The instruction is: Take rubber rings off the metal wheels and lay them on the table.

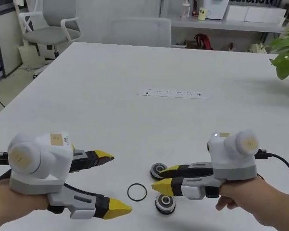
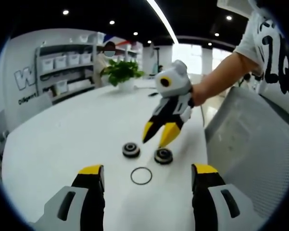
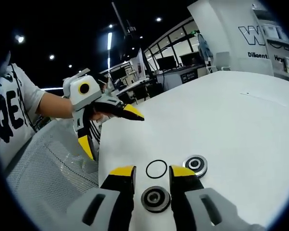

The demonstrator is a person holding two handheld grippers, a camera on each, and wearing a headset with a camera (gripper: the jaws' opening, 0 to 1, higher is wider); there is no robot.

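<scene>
Two metal wheels with dark rims lie on the white table (image 1: 134,72): one wheel (image 1: 158,169) farther off, the other wheel (image 1: 165,203) nearer me. A loose black rubber ring (image 1: 137,192) lies flat just left of them. My right gripper (image 1: 157,179) hovers over the wheels, slightly open and holding nothing; in its own view the near wheel (image 3: 155,198) shows between its jaws, with the ring (image 3: 157,169) and the far wheel (image 3: 195,165) ahead. My left gripper (image 1: 115,183) stands wide open left of the ring (image 2: 141,175), empty, facing the right gripper (image 2: 158,132).
A white power strip (image 1: 173,93) lies across the middle of the table. Grey chairs (image 1: 48,29) stand beyond the far left corner, a green plant (image 1: 286,55) at the right edge. A mesh chair back (image 2: 250,144) is close to the table's near edge.
</scene>
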